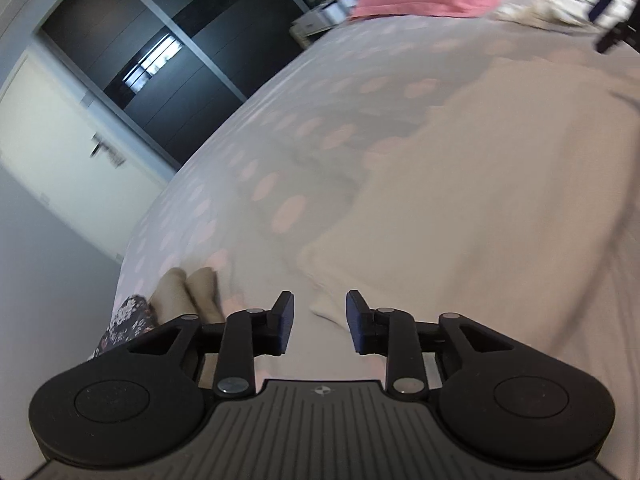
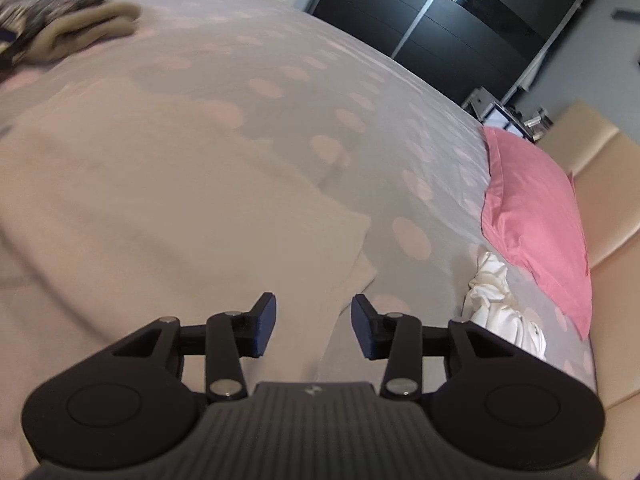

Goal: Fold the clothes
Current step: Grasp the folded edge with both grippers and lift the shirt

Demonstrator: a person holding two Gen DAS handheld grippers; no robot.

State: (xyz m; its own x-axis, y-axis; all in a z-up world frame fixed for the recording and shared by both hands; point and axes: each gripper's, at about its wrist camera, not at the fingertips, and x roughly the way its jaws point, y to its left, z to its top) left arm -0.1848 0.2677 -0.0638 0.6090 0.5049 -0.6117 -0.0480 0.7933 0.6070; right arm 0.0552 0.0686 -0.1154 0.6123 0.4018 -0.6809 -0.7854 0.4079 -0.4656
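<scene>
Each black plastic two-finger gripper, left [image 1: 320, 322] and right [image 2: 314, 326], has blue-padded fingertips [image 1: 286, 322], silver pivot screws and a ribbed grey body behind the jaws.

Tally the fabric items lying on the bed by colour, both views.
Beige: 2, the large spread beige garment and the folded tan garment
White: 1, the crumpled white garment
Dark floral: 1, the dark floral-print garment
Pink: 1, the pink pillow
Total: 5
</scene>
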